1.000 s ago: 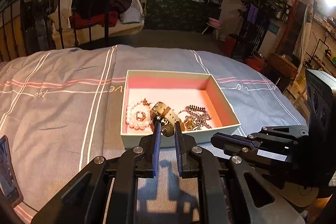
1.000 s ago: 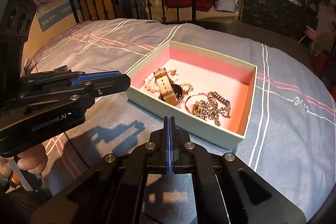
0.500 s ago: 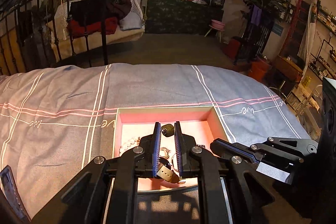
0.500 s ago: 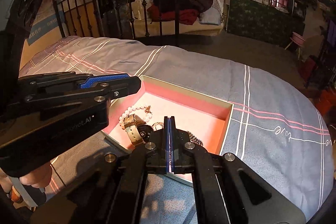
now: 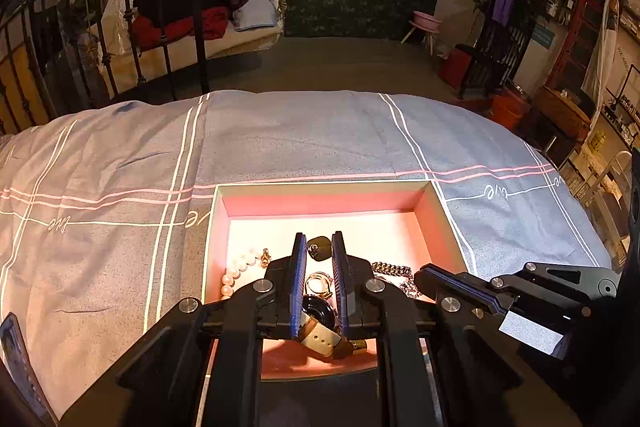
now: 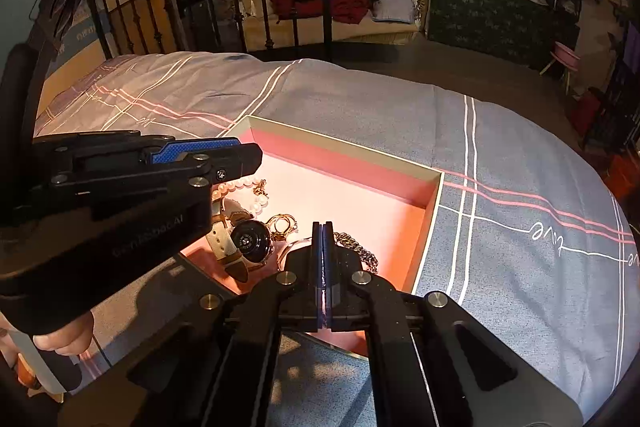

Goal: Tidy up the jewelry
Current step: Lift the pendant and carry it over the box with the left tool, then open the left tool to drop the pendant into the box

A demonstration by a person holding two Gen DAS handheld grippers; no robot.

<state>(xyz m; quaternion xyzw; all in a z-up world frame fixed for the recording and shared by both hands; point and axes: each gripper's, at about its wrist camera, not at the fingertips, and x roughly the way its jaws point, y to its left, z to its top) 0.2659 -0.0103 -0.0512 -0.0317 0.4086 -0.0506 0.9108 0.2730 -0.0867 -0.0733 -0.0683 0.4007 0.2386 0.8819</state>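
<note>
An open box [image 5: 320, 187] with a pink inside sits on the bed. It holds a pearl bracelet [image 5: 236, 267], a gold ring [image 5: 318, 283], a metal chain [image 5: 394, 271] and a watch. My left gripper [image 5: 319, 245] is shut on the watch strap's dark end [image 5: 320, 248]; the watch face [image 5: 320, 311] and tan strap [image 5: 320, 337] hang over the box. In the right wrist view the watch [image 6: 252, 239] lies low in the box [image 6: 434, 183] under the left gripper [image 6: 240, 157]. My right gripper [image 6: 322, 227] is shut and empty above the chain [image 6: 356, 247].
The box rests on a grey bedspread [image 5: 280, 139] with white and pink stripes. A black iron bed frame [image 5: 168, 27] stands behind it. Beyond are a daybed with clothes [image 5: 192, 15] and cluttered shelves [image 5: 580, 67] at the right.
Both grippers have moved forward and now hang over the box. My left gripper still holds the watch strap and has carried the watch further in. The right gripper stays shut.
</note>
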